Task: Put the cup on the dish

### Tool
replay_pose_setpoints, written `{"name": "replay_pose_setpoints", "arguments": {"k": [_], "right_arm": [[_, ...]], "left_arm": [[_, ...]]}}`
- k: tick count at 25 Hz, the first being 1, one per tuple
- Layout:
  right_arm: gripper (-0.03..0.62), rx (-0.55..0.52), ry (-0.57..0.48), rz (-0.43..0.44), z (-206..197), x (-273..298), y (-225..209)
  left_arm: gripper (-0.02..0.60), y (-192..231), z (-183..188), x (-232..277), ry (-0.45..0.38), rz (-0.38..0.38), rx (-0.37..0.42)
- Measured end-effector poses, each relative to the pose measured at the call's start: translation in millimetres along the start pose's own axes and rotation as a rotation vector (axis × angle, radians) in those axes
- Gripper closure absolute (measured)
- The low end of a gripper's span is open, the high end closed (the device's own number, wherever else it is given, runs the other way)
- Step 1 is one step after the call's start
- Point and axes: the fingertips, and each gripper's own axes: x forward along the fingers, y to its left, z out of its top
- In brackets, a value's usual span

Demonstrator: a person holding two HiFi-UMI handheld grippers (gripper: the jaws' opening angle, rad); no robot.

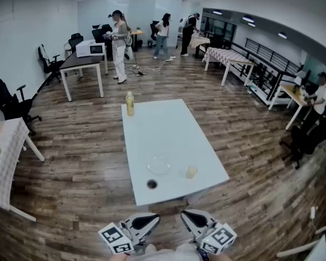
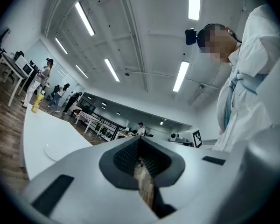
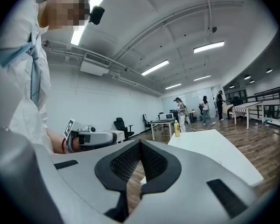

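Note:
A small pale cup [image 1: 191, 172] stands upright on the white table [image 1: 168, 129], near its front right corner. A clear glass dish [image 1: 158, 165] lies just left of the cup, apart from it, and shows faintly in the left gripper view [image 2: 56, 149]. My left gripper [image 1: 151, 219] and right gripper [image 1: 188, 216] hang side by side below the table's near edge, short of both objects. Each is shut with nothing between its jaws, in the left gripper view [image 2: 142, 164] and in the right gripper view [image 3: 140, 164]. The cup is hidden in both gripper views.
A yellow bottle [image 1: 130, 103] stands at the table's far left corner. A small dark round thing [image 1: 151, 184] sits near the front edge, left of the dish. Other desks, office chairs and several people fill the far room; a checkered table [image 1: 2, 156] stands at left.

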Motion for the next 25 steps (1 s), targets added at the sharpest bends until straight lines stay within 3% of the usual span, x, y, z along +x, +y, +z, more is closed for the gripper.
{"name": "replay_pose_setpoints", "arguments": {"k": [11, 25], "right_arm": [[0.562, 0.024, -0.035, 0.062, 3, 11, 6], [0.56, 0.072, -0.015, 0.04, 1, 23, 0]], "left_arm": [[0.58, 9, 3, -5, -0.009, 0.014, -0.008], [0.58, 29, -14, -23, -0.014, 0.029, -0.066]]}}
